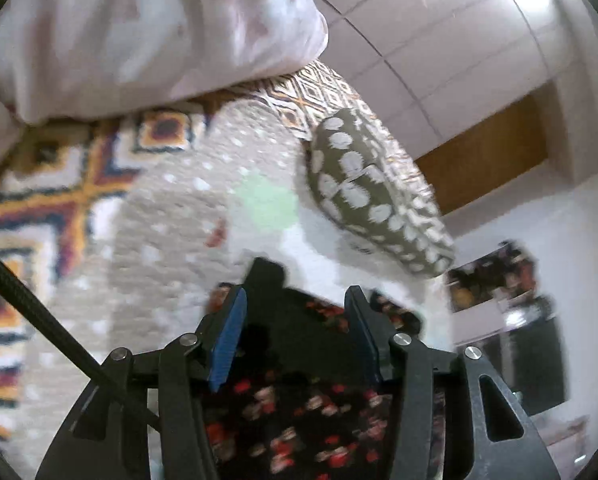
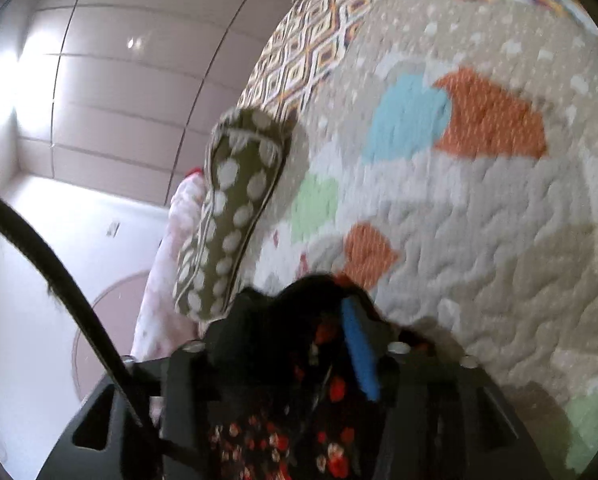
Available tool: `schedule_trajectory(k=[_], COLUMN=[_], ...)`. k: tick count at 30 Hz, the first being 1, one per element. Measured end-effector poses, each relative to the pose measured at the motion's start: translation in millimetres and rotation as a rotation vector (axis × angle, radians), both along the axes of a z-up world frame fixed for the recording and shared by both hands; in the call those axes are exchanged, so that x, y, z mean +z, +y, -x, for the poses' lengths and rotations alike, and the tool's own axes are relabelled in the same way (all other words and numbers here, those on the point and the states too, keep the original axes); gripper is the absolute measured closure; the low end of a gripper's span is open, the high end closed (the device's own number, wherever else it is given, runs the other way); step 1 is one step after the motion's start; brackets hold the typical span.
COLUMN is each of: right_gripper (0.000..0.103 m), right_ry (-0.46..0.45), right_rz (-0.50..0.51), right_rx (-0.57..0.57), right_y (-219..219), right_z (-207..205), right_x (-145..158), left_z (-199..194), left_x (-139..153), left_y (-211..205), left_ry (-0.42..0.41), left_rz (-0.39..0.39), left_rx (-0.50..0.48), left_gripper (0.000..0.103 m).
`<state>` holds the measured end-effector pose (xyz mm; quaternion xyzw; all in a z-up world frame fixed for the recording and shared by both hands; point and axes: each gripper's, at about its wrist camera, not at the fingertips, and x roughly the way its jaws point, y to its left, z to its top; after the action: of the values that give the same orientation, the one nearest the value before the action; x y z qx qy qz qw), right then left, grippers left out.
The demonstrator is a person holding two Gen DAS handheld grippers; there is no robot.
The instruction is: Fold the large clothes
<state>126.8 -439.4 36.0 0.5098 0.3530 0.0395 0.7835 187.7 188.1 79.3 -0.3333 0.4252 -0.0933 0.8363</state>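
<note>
Black floral garment lies between the spread left gripper; right gripper pinches it, quilt ahead.

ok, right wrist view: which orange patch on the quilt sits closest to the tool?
The smaller orange patch, just beyond the right tool and below the green patch. The larger orange patch lies farther off, beside the blue patch.

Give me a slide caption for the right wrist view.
Right hand-held gripper bunches black floral garment over quilted bedspread, beside polka-dot cushion.
</note>
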Motion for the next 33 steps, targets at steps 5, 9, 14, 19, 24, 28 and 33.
schedule_trajectory(k=[5,9,14,19,24,28,33], right_gripper=[0.036,0.043,0.056,0.064,0.062,0.062,0.061], right_ry=[-0.014,-0.028,-0.034,0.048,0.074,-0.033,-0.093], right_rz=[0.171,0.356,0.533,0.737,0.818,0.788,0.762], right_rx=[0.021,0.196,0.476,0.494,0.452,0.481,0.612], right_y=[16.9,63.3,144.4,166.4,178.9,194.8,240.3], right_z=[9.3,28.3,48.4,36.4,40.9,63.4,92.1], right_x=[37.2,58.0,44.0,-1.7,10.6,44.6,45.8], left_z=[34.2,68.3,93.8,89.7,98.0,127.5,139.4], left_x=[14.0,15.6,-19.4,-60.5,-41.6,-17.2,-46.8], left_y=[-21.0,-58.6,-102.2,-107.4,-93.9,-97.7,-90.6], left_ry=[-0.020,-0.031,0.010,0.038,0.067,-0.010,0.052], left_rz=[-0.238,-0.441,-0.633,-0.771,-0.662,-0.654,-0.725], left_rx=[-0.089,-0.229,-0.380,-0.296,-0.250,-0.253,-0.221], left_gripper=[0.042,0.038,0.038,0.008,0.015,0.015,0.013])
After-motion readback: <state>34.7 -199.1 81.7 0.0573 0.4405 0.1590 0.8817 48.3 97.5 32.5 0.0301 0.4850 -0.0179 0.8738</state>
